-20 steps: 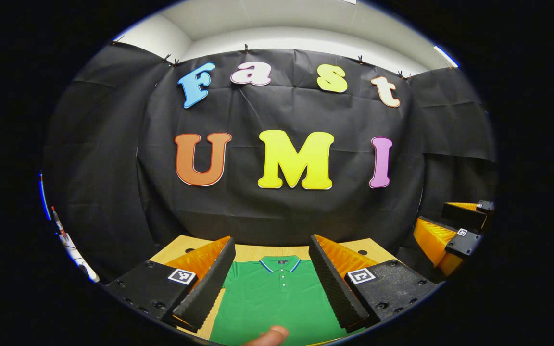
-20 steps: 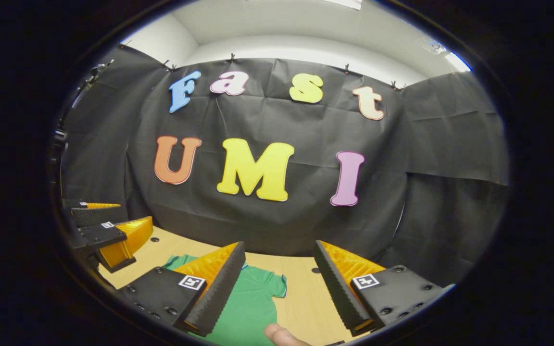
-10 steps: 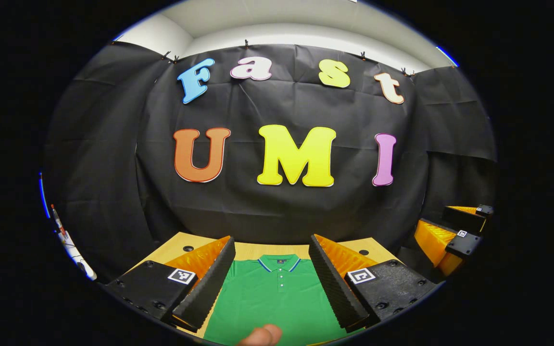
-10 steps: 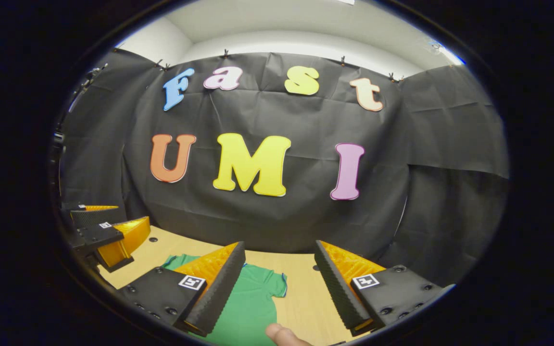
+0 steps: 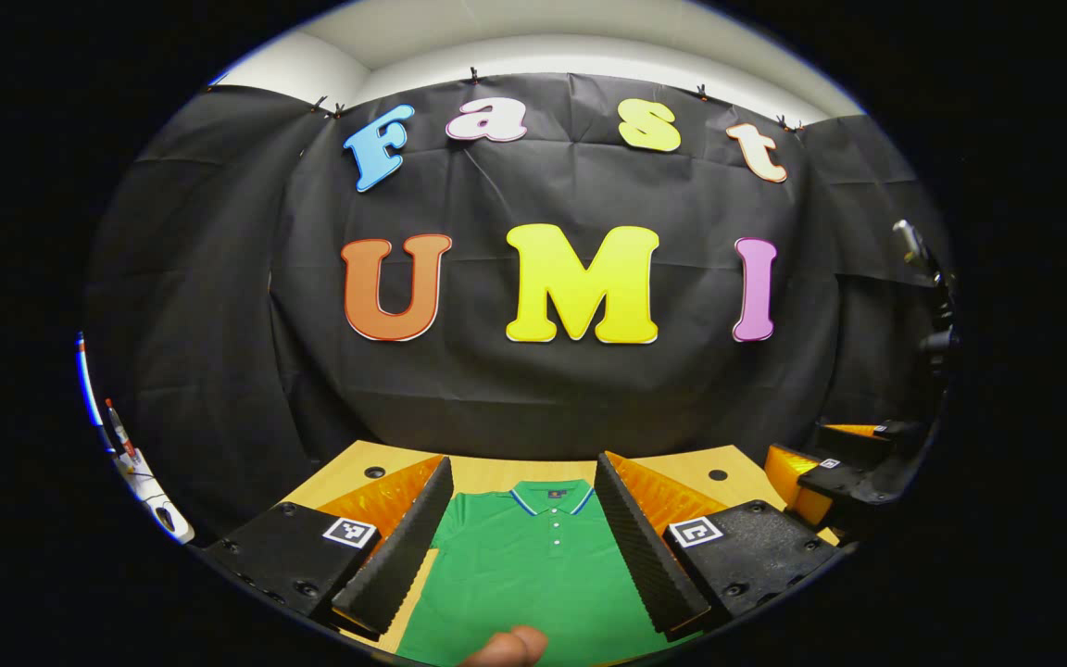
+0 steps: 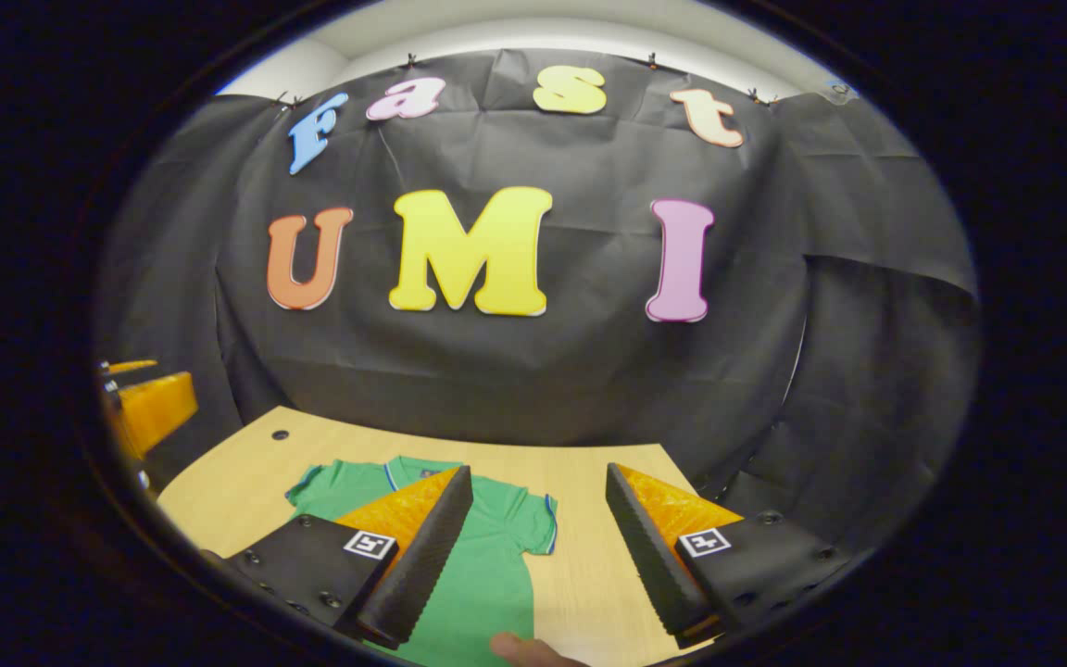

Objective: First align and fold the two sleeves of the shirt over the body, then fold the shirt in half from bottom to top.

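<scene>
A green polo shirt (image 5: pixel 524 565) lies flat on the wooden table (image 5: pixel 682 468), collar toward the far wall. In the left gripper view my left gripper (image 5: pixel 522 545) hangs open above the shirt's chest, the collar and button placket showing between its fingers. In the right gripper view the shirt (image 6: pixel 487 574) lies with its short sleeve (image 6: pixel 533 523) spread out on the table (image 6: pixel 237 482). My right gripper (image 6: pixel 538 545) is open above that sleeve side. The right gripper (image 5: pixel 853 472) also appears at the right edge of the left gripper view, and the left gripper (image 6: pixel 149 412) at the left edge of the right gripper view.
Black cloth walls close off the table's far side. A fingertip (image 5: pixel 506 646) shows at the bottom of the left gripper view, another fingertip (image 6: pixel 520 648) at the bottom of the right gripper view. Small round holes (image 5: pixel 373 471) mark the tabletop near the back.
Both views have tilted downward, so more of the table and shirt shows. The right gripper has come lower over the shirt's sleeve side. Both grippers stay open.
</scene>
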Tool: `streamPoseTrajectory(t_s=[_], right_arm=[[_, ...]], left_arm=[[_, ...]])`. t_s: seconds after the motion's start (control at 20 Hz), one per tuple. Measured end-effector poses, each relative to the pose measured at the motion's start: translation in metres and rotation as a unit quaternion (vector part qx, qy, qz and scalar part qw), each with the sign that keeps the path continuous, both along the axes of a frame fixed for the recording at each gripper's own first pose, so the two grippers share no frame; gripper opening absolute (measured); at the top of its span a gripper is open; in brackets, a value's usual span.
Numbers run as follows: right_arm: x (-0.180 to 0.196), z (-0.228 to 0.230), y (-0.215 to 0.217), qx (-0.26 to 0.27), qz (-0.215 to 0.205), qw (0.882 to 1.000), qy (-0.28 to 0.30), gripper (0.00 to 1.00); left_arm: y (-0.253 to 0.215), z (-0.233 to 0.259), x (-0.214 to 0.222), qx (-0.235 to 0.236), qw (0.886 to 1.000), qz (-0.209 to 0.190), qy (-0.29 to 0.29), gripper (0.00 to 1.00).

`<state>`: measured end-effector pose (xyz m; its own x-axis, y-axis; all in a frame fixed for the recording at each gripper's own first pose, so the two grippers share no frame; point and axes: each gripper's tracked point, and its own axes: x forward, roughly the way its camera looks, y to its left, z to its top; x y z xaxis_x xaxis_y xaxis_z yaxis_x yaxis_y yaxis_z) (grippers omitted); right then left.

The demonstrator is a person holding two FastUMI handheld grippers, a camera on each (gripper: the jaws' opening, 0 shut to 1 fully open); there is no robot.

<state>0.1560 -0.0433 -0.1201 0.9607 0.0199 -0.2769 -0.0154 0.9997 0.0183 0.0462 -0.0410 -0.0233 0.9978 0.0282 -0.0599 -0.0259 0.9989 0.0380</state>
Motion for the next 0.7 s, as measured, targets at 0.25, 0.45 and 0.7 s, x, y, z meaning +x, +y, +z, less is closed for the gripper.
streamPoseTrajectory(t_s=[0.25, 0.45, 0.7], right_arm=[[0.067, -0.079, -0.017, -0.004, 0.005, 0.998, 0.068, 0.95], [0.113, -0.137, -0.026, 0.018, 0.003, 0.992, 0.125, 0.95], [0.155, -0.211, -0.039, 0.019, 0.013, 0.981, 0.192, 0.98]], left_arm=[[0.013, -0.017, -0.002, -0.002, 0.999, 0.045, 0.026, 0.99], [0.013, -0.029, -0.005, -0.003, 0.996, 0.079, 0.049, 0.99], [0.005, -0.031, -0.007, 0.002, 0.992, 0.115, 0.056, 0.99]])
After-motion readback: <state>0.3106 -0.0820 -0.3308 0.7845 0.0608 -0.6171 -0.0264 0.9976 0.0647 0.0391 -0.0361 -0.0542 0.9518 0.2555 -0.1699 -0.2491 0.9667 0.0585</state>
